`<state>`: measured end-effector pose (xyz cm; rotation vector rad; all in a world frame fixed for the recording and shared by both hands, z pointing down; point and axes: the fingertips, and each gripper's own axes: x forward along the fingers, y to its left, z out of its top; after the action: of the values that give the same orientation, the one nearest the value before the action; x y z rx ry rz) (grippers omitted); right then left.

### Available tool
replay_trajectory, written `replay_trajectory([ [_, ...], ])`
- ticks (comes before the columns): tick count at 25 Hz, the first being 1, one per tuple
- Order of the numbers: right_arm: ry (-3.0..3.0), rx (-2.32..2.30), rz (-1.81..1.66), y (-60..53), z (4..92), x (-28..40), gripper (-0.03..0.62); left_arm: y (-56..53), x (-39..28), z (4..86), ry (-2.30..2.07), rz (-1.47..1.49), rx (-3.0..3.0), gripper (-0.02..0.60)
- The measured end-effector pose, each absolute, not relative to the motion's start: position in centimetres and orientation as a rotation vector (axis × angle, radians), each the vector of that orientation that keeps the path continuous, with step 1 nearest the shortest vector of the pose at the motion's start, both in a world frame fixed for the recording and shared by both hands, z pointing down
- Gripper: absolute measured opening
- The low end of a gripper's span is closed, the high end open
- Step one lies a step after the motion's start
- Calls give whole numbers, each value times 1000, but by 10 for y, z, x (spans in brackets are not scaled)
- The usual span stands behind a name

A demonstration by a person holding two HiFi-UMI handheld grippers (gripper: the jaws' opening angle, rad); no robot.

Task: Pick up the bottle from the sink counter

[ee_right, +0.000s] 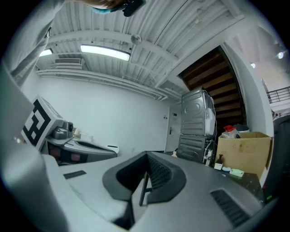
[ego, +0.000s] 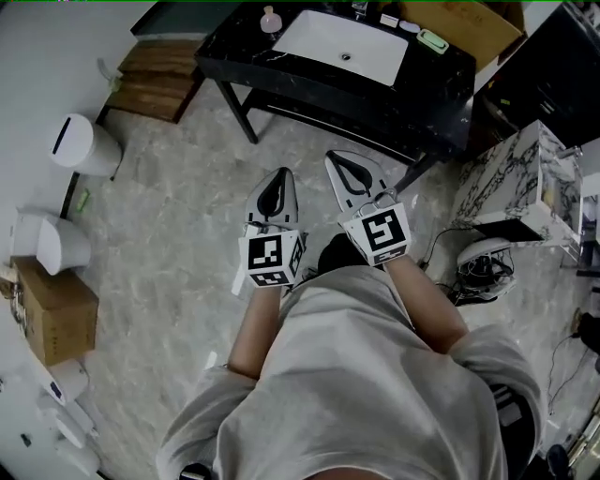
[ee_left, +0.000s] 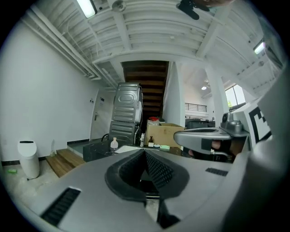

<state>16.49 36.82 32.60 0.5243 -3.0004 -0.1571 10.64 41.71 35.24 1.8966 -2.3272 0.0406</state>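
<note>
A small pale bottle (ego: 271,19) with a pink cap stands at the left end of the black sink counter (ego: 244,52), beside the white basin (ego: 342,45). The left gripper view shows the same bottle (ee_left: 114,143) far ahead, with a small brown bottle (ee_left: 151,142) further right on the counter. My left gripper (ego: 278,180) and right gripper (ego: 339,161) are held side by side over the floor, well short of the counter, pointing toward it. Both are shut with nothing between them, the left (ee_left: 145,152) and the right (ee_right: 146,158) alike.
A green soap dish (ego: 432,38) and a cardboard box (ego: 480,25) sit on the counter's right part. A white bin (ego: 82,142) and wooden steps (ego: 159,80) are at the left. A marble block (ego: 514,178) and cables lie to the right.
</note>
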Motion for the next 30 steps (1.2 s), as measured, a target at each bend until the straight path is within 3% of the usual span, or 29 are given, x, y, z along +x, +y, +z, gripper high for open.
replay_trajectory([
  [7,-2947,603,-128,328,337,148,9,389,74,370,-2258,-2,1912,14],
  [13,-2973,540,-79,281,346,89,9,351,26,385,-2240,59,1881,14],
  [19,-2977,511,-22,215,349,31,8,275,-26,389,-2191,81,1888,14],
  [30,-2921,522,86,75,368,-9,9,124,-79,404,-2021,200,1968,14],
])
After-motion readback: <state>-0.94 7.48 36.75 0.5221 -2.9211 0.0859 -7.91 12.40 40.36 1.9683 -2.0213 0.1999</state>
